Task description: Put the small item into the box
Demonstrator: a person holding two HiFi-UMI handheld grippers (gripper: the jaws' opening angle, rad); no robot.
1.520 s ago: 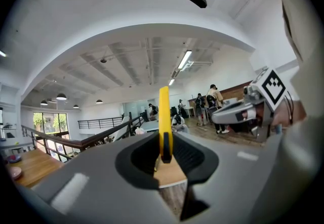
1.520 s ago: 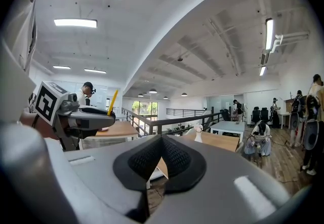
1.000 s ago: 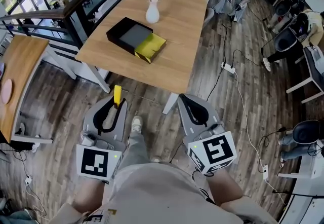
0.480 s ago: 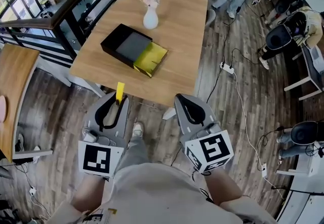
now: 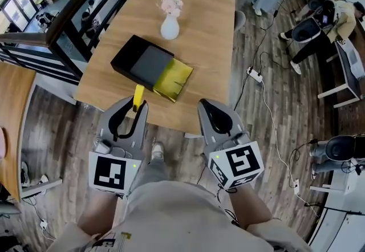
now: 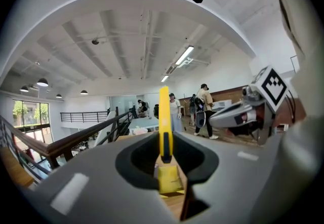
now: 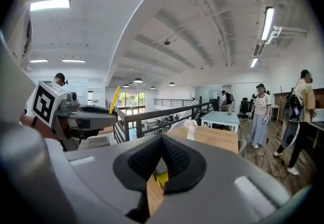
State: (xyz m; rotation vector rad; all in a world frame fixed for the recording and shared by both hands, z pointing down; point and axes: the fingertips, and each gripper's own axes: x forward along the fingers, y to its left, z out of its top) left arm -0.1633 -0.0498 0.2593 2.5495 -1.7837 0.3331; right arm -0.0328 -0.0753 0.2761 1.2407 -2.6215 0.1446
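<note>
As the person neared the table, the box came just ahead of the left gripper, clamped on the small item; the right gripper stayed closed, apparently empty; placing looked imminent

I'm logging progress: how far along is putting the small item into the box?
Done: the left hand-held gripper has the yellow item clamped upright. In hand: it is held at the table's near edge, short of the box. Left: placing it inside. Right hand-held gripper: shut, empty.
</note>
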